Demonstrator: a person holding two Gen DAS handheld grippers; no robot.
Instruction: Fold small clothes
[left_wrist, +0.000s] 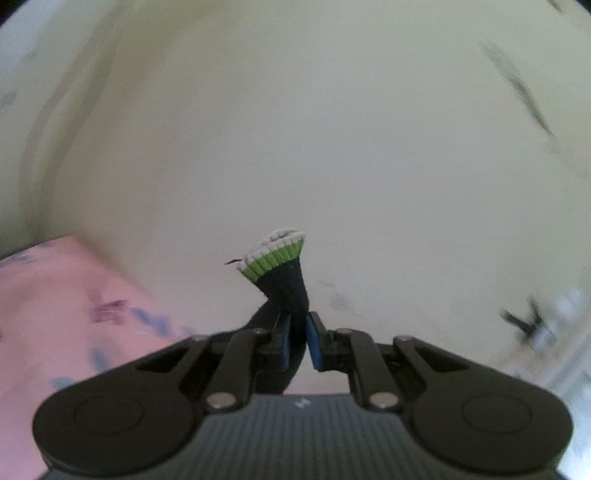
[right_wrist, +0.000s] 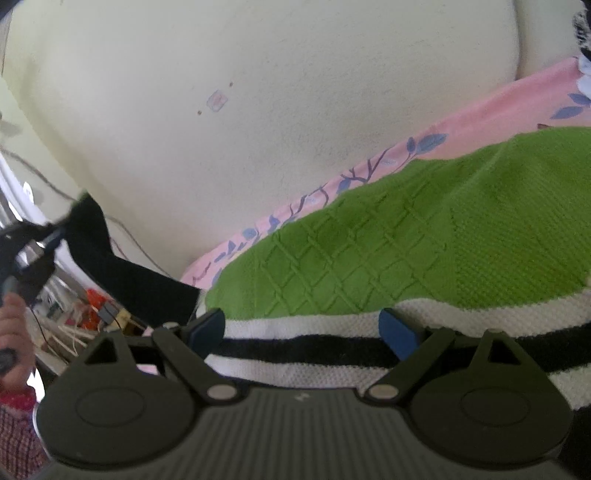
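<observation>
left tool (left_wrist: 298, 325) clenched on the black sleeve (left_wrist: 286, 288) of a knitted sweater; blue pads pressed together on the fabric. the cuff (left_wrist: 275, 254), striped white and green, fans out past the fingertips and stands up against a pale wall (left_wrist: 295, 129). background blurred in this view. a pink bedsheet (left_wrist: 55, 314) with a blue and purple print shows at the lower left.

right wrist view: right tool (right_wrist: 303, 328) released, jaws standing wide apart, hovering just over the sweater's hem. the sweater (right_wrist: 424, 236) lies spread on the bed, green body with a diamond knit pattern, white and black bands (right_wrist: 314, 350) along the edge nearest the tool. whether the pads touch the knit i cannot tell. the pink sheet (right_wrist: 480, 122) with blue leaf print runs along the bed's far edge, against the wall.

at the bed's left end the black sleeve (right_wrist: 122, 269) stretches up and away from the sweater's body to the left tool (right_wrist: 44, 236), seen small and blurred there. a hand (right_wrist: 13, 328) grips that tool's handle. clutter below it, off the bed, too blurred to name.
</observation>
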